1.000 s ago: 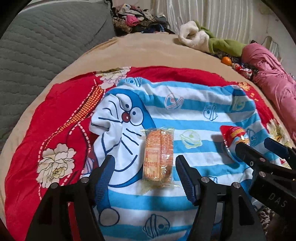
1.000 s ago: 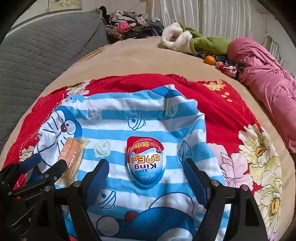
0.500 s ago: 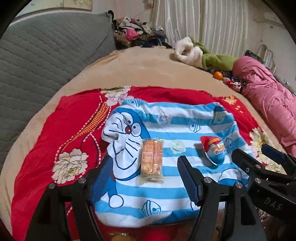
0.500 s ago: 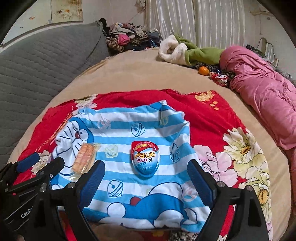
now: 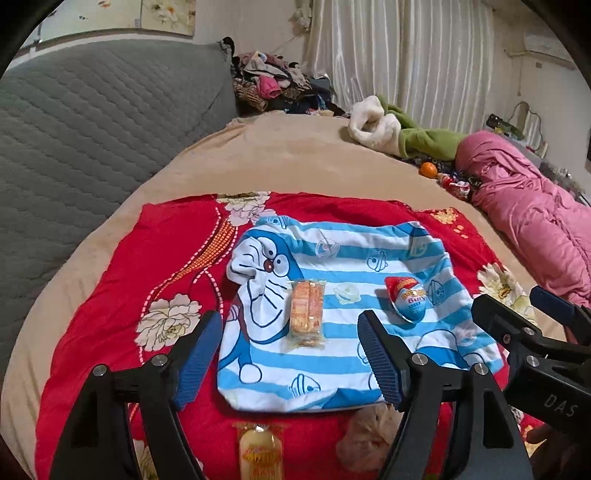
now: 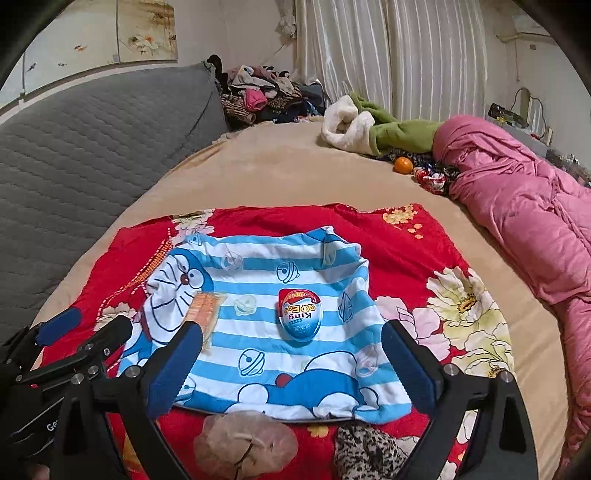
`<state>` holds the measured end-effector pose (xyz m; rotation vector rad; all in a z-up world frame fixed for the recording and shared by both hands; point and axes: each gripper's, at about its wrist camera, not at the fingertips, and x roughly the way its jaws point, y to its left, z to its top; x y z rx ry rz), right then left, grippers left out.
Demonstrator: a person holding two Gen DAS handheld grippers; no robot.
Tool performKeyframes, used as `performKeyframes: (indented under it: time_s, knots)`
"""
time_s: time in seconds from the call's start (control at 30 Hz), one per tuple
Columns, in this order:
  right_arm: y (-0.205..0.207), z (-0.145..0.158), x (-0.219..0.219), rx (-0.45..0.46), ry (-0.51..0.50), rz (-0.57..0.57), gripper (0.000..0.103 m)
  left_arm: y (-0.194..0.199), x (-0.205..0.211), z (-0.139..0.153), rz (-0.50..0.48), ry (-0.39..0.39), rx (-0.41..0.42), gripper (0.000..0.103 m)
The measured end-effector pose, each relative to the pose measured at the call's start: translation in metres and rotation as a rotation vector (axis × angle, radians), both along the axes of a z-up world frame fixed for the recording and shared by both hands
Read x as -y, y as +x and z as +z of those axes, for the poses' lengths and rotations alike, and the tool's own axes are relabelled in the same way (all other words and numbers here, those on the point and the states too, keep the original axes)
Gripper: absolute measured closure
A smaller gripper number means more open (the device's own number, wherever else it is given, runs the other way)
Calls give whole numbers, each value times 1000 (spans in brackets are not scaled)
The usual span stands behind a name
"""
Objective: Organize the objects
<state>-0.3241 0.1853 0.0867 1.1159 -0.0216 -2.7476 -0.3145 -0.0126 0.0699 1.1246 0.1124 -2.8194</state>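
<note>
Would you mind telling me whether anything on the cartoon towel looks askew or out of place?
The towel is rumpled at its upper-left corner, bunching the cartoon face. The wafer pack and chocolate egg lie flat and apart on it, unopened. Nothing is spilled.

Bedroom interior: tan bedsheet (image 6: 280,173) on bed against grey quilted headboard (image 6: 92,133); pale striped curtains (image 6: 391,55) along far wall; painted panel (image 6: 144,33) above headboard; clothing pile (image 6: 262,92) in corner; pink duvet (image 6: 517,192) at right.
</note>
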Motion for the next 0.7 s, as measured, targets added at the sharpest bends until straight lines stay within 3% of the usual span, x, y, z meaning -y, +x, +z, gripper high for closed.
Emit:
performKeyframes:
  time_s: [0.7]
  knots:
    - [81,58,-11,-122,-49,8,1,64,-2,41,-28,85,-31,24]
